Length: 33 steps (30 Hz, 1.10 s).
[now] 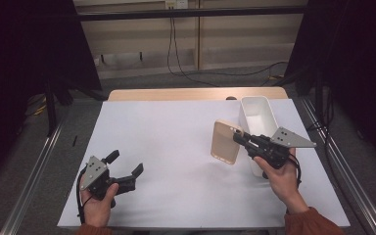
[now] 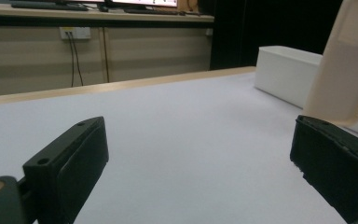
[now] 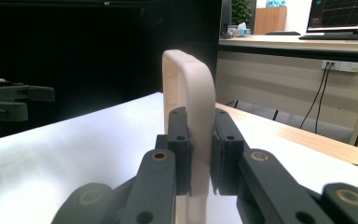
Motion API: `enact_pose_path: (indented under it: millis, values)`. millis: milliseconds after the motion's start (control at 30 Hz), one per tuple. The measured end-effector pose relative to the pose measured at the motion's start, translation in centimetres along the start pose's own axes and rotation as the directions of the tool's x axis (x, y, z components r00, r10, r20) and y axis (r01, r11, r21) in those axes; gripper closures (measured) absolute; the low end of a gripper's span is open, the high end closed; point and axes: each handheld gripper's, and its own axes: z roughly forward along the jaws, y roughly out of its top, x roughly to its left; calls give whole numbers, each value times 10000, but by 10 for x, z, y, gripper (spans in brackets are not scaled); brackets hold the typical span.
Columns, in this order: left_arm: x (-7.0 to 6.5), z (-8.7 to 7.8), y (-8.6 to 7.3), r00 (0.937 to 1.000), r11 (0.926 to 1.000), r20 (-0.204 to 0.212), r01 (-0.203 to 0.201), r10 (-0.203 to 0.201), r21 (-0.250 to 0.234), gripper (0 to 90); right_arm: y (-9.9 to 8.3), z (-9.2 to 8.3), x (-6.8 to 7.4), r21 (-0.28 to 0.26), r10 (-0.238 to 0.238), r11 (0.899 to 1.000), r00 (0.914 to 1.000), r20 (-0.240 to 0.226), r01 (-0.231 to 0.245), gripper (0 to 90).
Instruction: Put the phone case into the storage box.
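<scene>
The right gripper (image 1: 239,138) clamps the beige lid (image 1: 225,142), the bin (image 1: 257,113) at its one o'clock; the open left gripper (image 1: 125,167) sits farther off.

Open claw (image 2: 200,163) faces beige lid (image 2: 349,70), white box (image 2: 286,72).

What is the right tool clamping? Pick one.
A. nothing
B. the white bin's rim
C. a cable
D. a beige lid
D: the right tool has both pads pressed on the edge of the beige lid, held on edge above the table, beside the white bin.
</scene>
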Motion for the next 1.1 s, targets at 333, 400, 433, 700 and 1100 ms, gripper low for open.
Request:
enact_pose_path:
  millis: [333,400,433,700,1100]
  values:
    - [1,-7,-3,9995,9999,-325,58,-63,-159,47,14,-7,-10,-326,-194,9993,9997,130,198,807]
    - [2,-5,-5,9997,9999,-197,113,-116,-129,45,18,-8,-13,-402,-253,9989,9996,141,259,807]
    - [1,-4,-7,9996,9997,-201,205,-207,-143,45,21,-9,-15,-420,-282,9987,9995,169,289,807]
    - [1,-1,-9,9998,9997,-105,141,-143,-190,43,31,-9,-27,-532,-242,9982,9992,318,259,807]
    - [0,8,-9,9999,9998,-86,78,-80,-188,34,47,-10,-41,-643,-390,9970,9976,564,426,807]
